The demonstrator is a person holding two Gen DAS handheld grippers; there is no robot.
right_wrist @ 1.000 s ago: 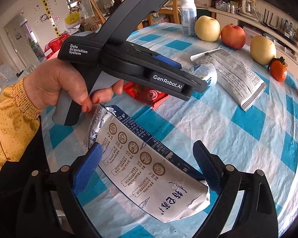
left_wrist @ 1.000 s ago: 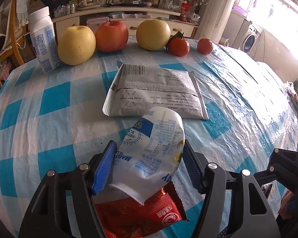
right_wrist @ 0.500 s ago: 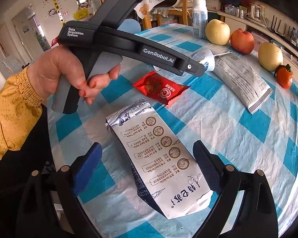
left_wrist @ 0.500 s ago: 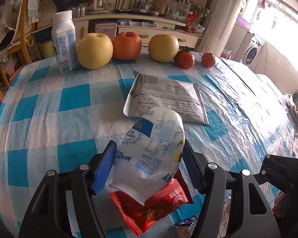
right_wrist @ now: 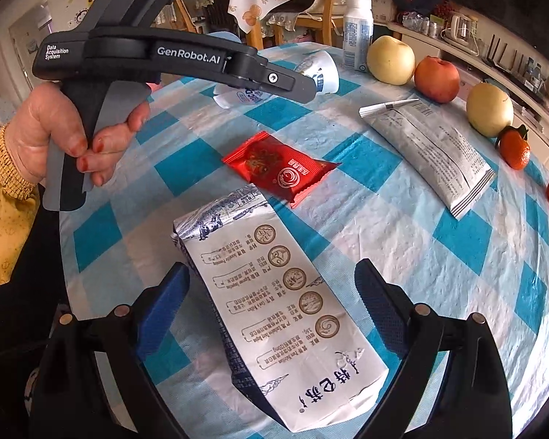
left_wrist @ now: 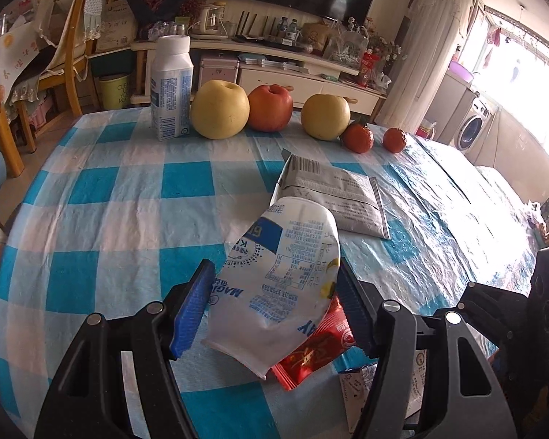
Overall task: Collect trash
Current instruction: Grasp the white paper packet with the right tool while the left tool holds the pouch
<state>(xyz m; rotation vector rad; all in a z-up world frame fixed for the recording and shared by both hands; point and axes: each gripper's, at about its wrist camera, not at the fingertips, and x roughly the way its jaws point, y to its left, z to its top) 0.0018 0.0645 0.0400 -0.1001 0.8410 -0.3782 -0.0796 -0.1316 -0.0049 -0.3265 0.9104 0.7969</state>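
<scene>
cup (left_wrist: 285, 278) lifted off red wrapper (right_wrist: 280, 168) | left hand-held gripper (left_wrist: 274, 307) tilted down, clamped

The tablecloth (left_wrist: 120, 216) is checked blue and white. The cup (left_wrist: 285, 278) is white with blue print and a yellow spot. The wrapper (right_wrist: 282, 168) is red with a white round mark. One pouch (right_wrist: 432, 146) is silver-grey; the other (right_wrist: 282, 303) white with dark-blue edging and tan circles. The sleeve (right_wrist: 3, 216) is mustard yellow, finely dotted.
</scene>
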